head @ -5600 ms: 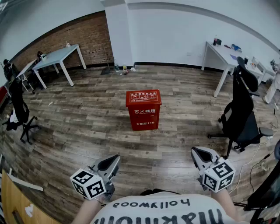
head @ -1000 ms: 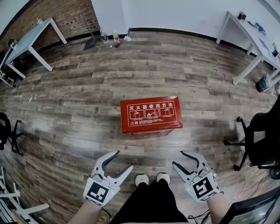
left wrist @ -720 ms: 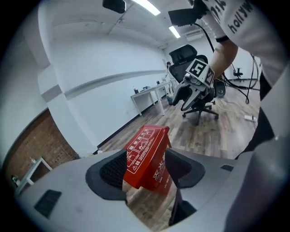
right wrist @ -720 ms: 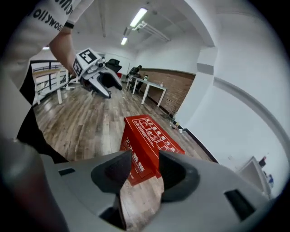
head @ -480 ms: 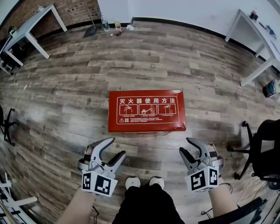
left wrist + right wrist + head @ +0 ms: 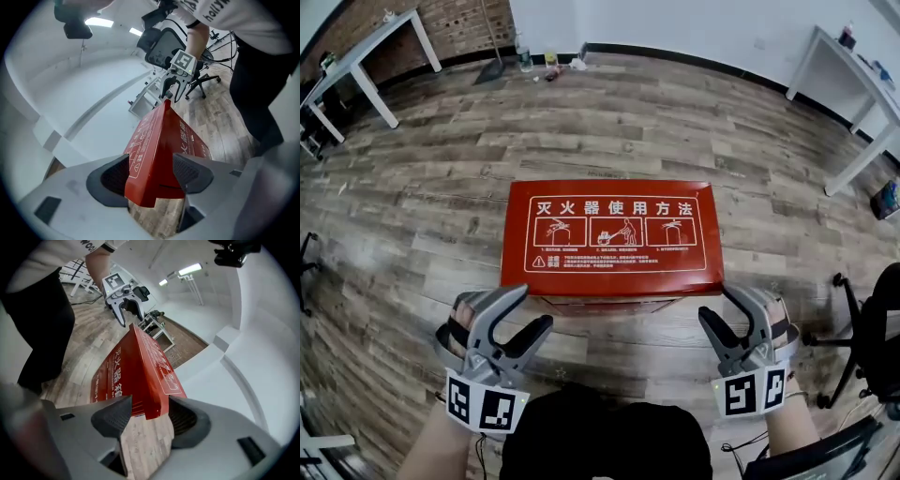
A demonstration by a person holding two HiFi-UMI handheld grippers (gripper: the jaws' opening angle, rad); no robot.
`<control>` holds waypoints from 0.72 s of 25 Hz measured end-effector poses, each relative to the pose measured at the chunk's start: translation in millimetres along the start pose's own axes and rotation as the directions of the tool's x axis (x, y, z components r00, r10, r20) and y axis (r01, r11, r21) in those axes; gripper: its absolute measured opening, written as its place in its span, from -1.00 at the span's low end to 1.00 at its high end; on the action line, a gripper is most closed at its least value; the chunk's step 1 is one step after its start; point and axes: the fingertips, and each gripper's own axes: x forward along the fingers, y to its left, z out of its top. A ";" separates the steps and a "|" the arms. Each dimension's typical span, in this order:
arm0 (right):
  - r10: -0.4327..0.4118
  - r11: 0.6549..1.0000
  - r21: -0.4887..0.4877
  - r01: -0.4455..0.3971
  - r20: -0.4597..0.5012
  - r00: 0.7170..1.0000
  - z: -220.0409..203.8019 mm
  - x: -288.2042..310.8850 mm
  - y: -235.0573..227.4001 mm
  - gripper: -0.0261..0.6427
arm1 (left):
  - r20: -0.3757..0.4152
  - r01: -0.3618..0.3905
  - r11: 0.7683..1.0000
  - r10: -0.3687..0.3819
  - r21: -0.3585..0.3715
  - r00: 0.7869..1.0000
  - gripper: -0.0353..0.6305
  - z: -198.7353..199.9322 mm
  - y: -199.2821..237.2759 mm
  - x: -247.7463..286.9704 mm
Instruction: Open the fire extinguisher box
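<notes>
Bright, even overhead light is filling the room, coming from ceiling strip lamps (image 6: 96, 21) that are blowing out to white in both gripper views. The wooden floor (image 6: 412, 234) is carrying only soft, faint shadows, and the red box lid (image 6: 614, 234) is showing a mild sheen. Wide-angle distortion is bending floorboards and walls at every edge, black vignetting is ringing both gripper views, and the nearest foreground there is reading soft and out of focus.

Box (image 6: 609, 302) front mostly under lid (image 6: 612, 234), office chair (image 6: 883, 323) cropped at edge
</notes>
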 end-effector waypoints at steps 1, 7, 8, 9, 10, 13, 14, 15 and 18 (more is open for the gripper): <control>-0.026 1.000 -0.014 0.026 0.016 1.000 -1.4 2.6 -1.8 -0.25 | 0.019 -0.016 1.000 0.016 0.014 1.000 -0.09 0.1 -1.1 1.1; -0.126 0.988 -0.087 0.131 0.063 0.990 -8.1 12.6 -4.4 -0.25 | 0.101 -0.085 0.994 0.078 0.068 0.992 -0.09 -5.6 -10.0 10.9; -0.132 0.985 -0.100 0.138 0.063 0.989 -9.6 14.0 -3.1 -0.25 | 0.106 -0.090 0.993 0.081 0.077 0.991 -0.09 -7.2 -11.9 12.7; -0.137 0.983 -0.112 0.143 0.063 0.989 -11.4 15.3 -1.4 -0.25 | 0.109 -0.094 0.992 0.085 0.084 0.990 -0.09 -9.1 -13.5 14.1; -0.142 0.981 -0.122 0.149 0.065 0.988 -13.6 16.7 0.5 -0.25 | 0.110 -0.098 0.991 0.088 0.088 0.990 -0.09 -11.4 -14.6 15.4; -0.164 0.974 -0.145 0.173 0.072 0.984 -15.3 19.3 -0.3 -0.25 | 0.109 -0.108 0.991 0.099 0.081 0.989 -0.09 -17.4 -15.0 19.6; -0.169 0.972 -0.154 0.178 0.070 0.983 -14.8 20.1 -2.2 -0.25 | 0.111 -0.112 0.991 0.103 0.075 0.988 -0.09 -18.4 -14.6 21.2; -0.174 0.970 -0.162 0.183 0.068 0.982 -15.4 21.3 -2.7 -0.25 | 0.113 -0.114 0.991 0.106 0.070 0.988 -0.09 -19.5 -14.5 22.7; -0.183 0.962 -0.193 0.193 0.067 0.981 -20.7 24.4 -0.1 -0.25 | 0.112 -0.111 0.992 0.103 0.067 0.988 -0.09 -23.0 -16.1 25.4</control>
